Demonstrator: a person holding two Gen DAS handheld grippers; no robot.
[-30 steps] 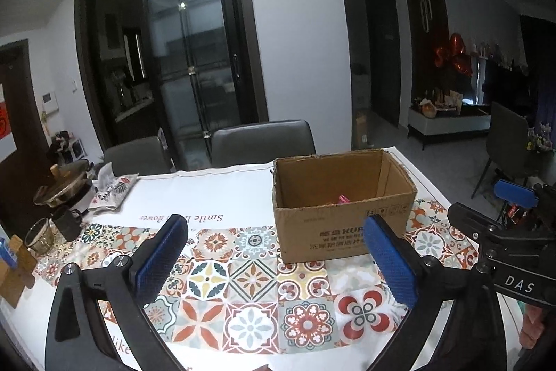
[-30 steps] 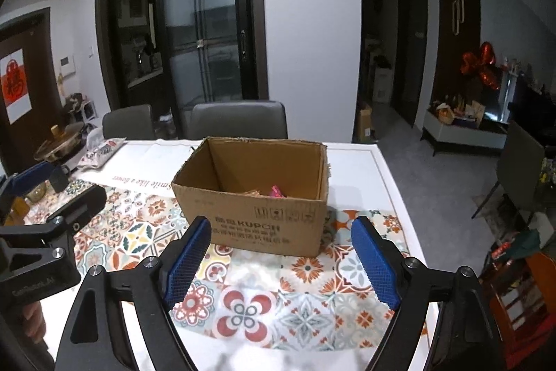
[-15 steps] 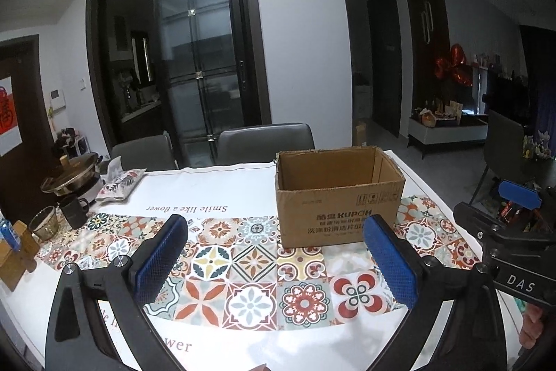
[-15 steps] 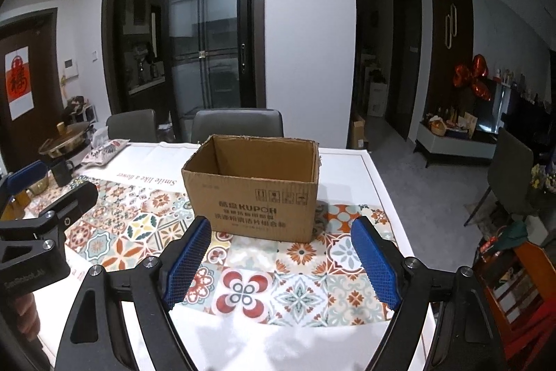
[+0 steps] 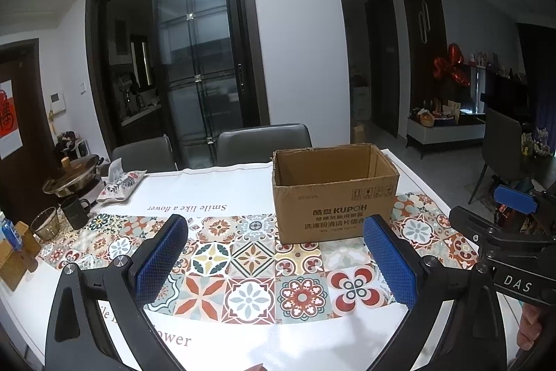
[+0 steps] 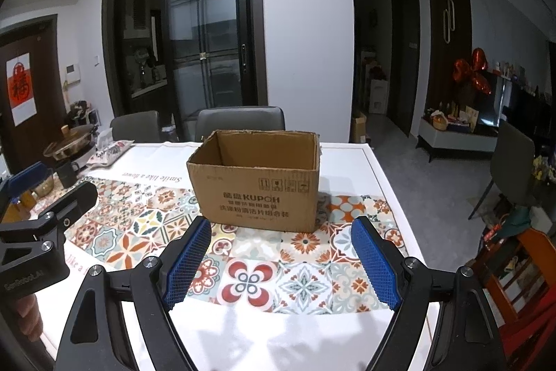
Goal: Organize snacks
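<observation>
An open brown cardboard box (image 5: pixel 333 197) stands on the patterned tablecloth; it also shows in the right wrist view (image 6: pixel 257 186). Its inside is hidden from this low angle. My left gripper (image 5: pixel 274 259) is open and empty, held above the table's near side, in front of the box. My right gripper (image 6: pixel 281 263) is open and empty, also in front of the box. Each gripper shows in the other's view: the right one (image 5: pixel 510 221) at the right edge, the left one (image 6: pixel 45 197) at the left edge. A patterned snack bag (image 5: pixel 120 185) lies at the far left of the table.
A hotpot cooker (image 5: pixel 74 176), a black mug (image 5: pixel 74 211) and a glass bowl (image 5: pixel 45 225) stand at the table's left end. Two grey chairs (image 5: pixel 264 141) stand behind the table. A wooden block holder (image 5: pixel 14 252) sits at the left edge.
Both grippers have pulled back and lowered away from the box. The box now looks smaller and its contents, seen a second ago, are out of sight.
</observation>
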